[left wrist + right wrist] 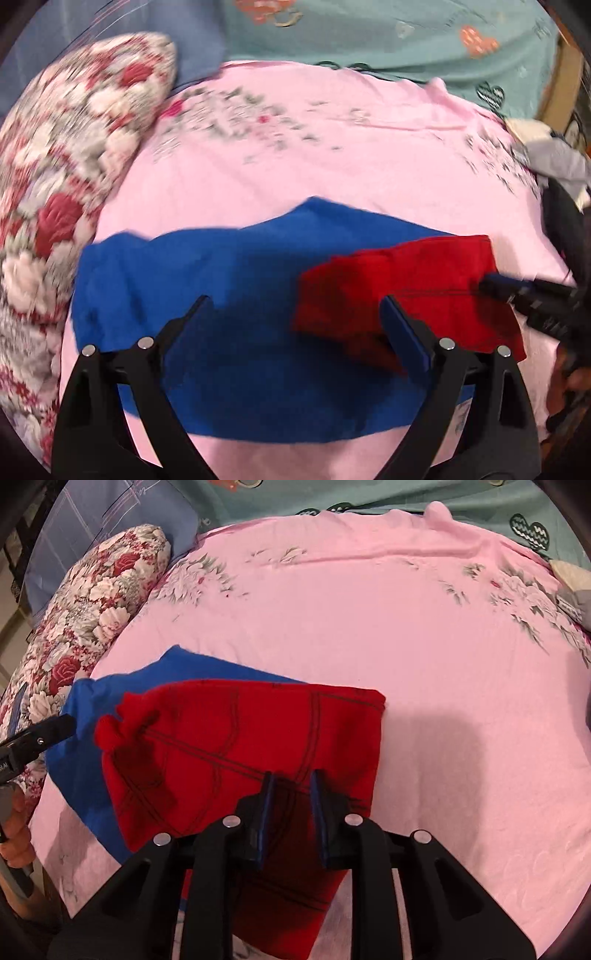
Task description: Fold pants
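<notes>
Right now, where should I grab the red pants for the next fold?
Probably the far right corner of the red pants, coming from the right over the pink sheet. That edge is straight, lies flat and is uncovered; the left end is bunched over the blue cloth.

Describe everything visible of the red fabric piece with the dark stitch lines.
The red fabric piece with dark stitch lines looks soft and fleecy. It lies folded flat, overlapping one end of the blue fabric on the pink floral bedsheet. Its far edge is straight; the corner over the blue is bunched. The right gripper hovers over it, jaws narrowly apart, gripping nothing visible.
</notes>
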Demonstrator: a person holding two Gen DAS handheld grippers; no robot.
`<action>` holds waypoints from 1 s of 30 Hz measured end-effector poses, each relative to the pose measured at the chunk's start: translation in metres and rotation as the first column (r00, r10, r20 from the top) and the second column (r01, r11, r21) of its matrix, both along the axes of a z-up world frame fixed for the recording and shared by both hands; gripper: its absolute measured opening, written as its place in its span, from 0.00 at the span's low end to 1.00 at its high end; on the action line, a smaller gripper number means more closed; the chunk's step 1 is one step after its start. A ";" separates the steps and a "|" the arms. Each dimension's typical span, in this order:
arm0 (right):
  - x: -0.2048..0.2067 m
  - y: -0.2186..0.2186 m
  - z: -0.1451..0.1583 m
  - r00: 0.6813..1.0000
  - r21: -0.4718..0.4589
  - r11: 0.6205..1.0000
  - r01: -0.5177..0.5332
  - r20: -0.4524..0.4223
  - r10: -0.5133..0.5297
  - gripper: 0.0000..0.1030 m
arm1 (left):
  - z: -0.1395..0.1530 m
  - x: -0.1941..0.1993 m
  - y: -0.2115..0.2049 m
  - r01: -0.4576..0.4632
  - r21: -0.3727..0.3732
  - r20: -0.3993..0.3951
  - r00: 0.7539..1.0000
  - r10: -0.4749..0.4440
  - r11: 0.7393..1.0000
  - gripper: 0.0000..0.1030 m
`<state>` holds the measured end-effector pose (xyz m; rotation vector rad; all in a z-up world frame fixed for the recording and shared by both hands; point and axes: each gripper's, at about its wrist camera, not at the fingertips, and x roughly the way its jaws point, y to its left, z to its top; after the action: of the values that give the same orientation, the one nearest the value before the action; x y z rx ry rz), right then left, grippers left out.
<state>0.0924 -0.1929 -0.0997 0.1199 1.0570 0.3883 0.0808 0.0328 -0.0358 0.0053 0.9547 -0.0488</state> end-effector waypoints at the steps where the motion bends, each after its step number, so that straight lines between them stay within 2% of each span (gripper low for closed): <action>1: 0.001 -0.003 0.005 1.000 0.038 0.999 -0.003 -0.002 0.003 0.24 | 0.000 0.002 -0.006 0.009 -0.003 -0.003 1.000 -0.009 1.000 0.89; 2: 0.002 -0.011 0.012 1.000 0.082 0.997 -0.015 0.006 0.014 0.24 | -0.001 0.005 -0.011 0.017 -0.014 -0.009 1.000 -0.017 1.000 0.89; 3: 0.002 -0.012 0.019 0.999 0.085 0.996 -0.015 0.034 0.012 0.24 | -0.003 0.008 -0.017 0.034 -0.030 -0.015 0.999 -0.034 0.999 0.89; 5: 0.004 -0.018 0.033 0.994 0.034 0.999 0.021 0.110 -0.025 0.23 | -0.010 0.016 -0.025 0.061 -0.039 -0.044 0.997 -0.062 0.997 0.90; 6: 0.009 -0.019 0.031 0.995 0.028 0.999 0.017 0.102 -0.019 0.23 | -0.020 0.023 -0.027 0.063 -0.048 -0.087 0.994 -0.067 0.997 0.90; 8: 0.026 -0.015 0.013 0.999 0.015 1.000 -0.010 0.040 0.010 0.17 | -0.044 0.036 -0.021 -0.010 -0.030 -0.188 0.982 0.004 0.999 0.91; 9: 0.035 -0.014 0.002 1.000 -0.011 1.000 -0.008 0.017 0.008 0.11 | -0.055 0.038 -0.014 -0.045 -0.008 -0.193 0.980 0.043 0.999 0.93; 10: 0.042 -0.017 -0.004 1.000 -0.014 1.000 -0.001 0.015 0.001 0.01 | -0.056 0.036 -0.014 -0.030 -0.004 -0.172 0.985 0.029 1.000 0.93; 12: 0.048 -0.023 -0.005 1.000 0.024 1.000 0.013 0.001 -0.013 0.01 | -0.051 0.027 -0.017 -0.015 0.013 -0.168 0.986 0.017 1.000 0.92; 13: 0.046 -0.025 -0.001 1.000 0.042 0.999 0.016 -0.003 -0.016 0.05 | -0.048 0.024 -0.017 -0.016 -0.008 -0.172 0.985 0.015 1.000 0.91; 14: 0.040 -0.029 0.005 1.000 0.055 0.998 0.013 0.006 -0.013 0.06 | -0.042 0.018 -0.014 -0.003 -0.066 -0.169 0.986 -0.009 0.998 0.91; 16: 0.024 -0.036 0.015 1.000 0.072 0.997 -0.008 0.020 0.007 0.06 | -0.038 0.015 -0.011 0.000 -0.081 -0.157 0.987 -0.013 0.997 0.92; 18: -0.002 -0.037 0.022 0.998 0.045 0.997 -0.057 0.040 0.056 0.06 | -0.045 0.015 -0.008 -0.006 -0.050 -0.150 0.989 -0.001 0.999 0.98; 20: -0.022 -0.035 0.021 0.995 0.044 0.995 -0.095 0.036 0.093 0.06 | -0.063 0.023 -0.008 -0.007 -0.039 -0.183 0.983 -0.001 0.999 0.98; 22: -0.031 -0.028 0.008 0.993 0.002 0.993 -0.114 0.009 0.114 0.06 | -0.059 0.022 -0.012 -0.001 -0.011 -0.173 0.985 -0.001 1.000 0.98; 24: -0.036 -0.020 0.002 0.990 -0.067 0.989 -0.132 0.042 0.135 0.06 | -0.049 0.017 -0.010 -0.009 -0.038 -0.165 0.986 0.003 0.999 0.98; 26: -0.035 -0.017 0.014 0.990 -0.101 0.988 -0.118 0.062 0.125 0.06 | -0.040 0.008 -0.001 -0.024 -0.068 -0.154 0.988 0.013 0.997 0.98; 27: -0.034 -0.018 0.023 0.989 -0.116 0.989 -0.095 0.102 0.107 0.06 | -0.038 0.005 0.002 -0.026 -0.075 -0.146 0.989 0.014 0.997 0.98; 28: -0.033 -0.018 0.029 0.986 -0.120 0.990 -0.080 0.135 0.096 0.06 | -0.038 0.003 0.003 -0.023 -0.077 -0.143 0.990 0.012 0.997 0.98; 30: -0.024 -0.016 0.027 0.987 -0.098 0.991 -0.093 0.125 0.105 0.08 | -0.044 0.005 0.008 -0.036 -0.074 -0.173 0.985 0.023 0.997 0.98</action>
<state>0.0679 -0.2087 -0.0723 -0.0398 0.9526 0.4306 0.0859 0.0407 -0.0795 -0.0851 1.1248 -0.0590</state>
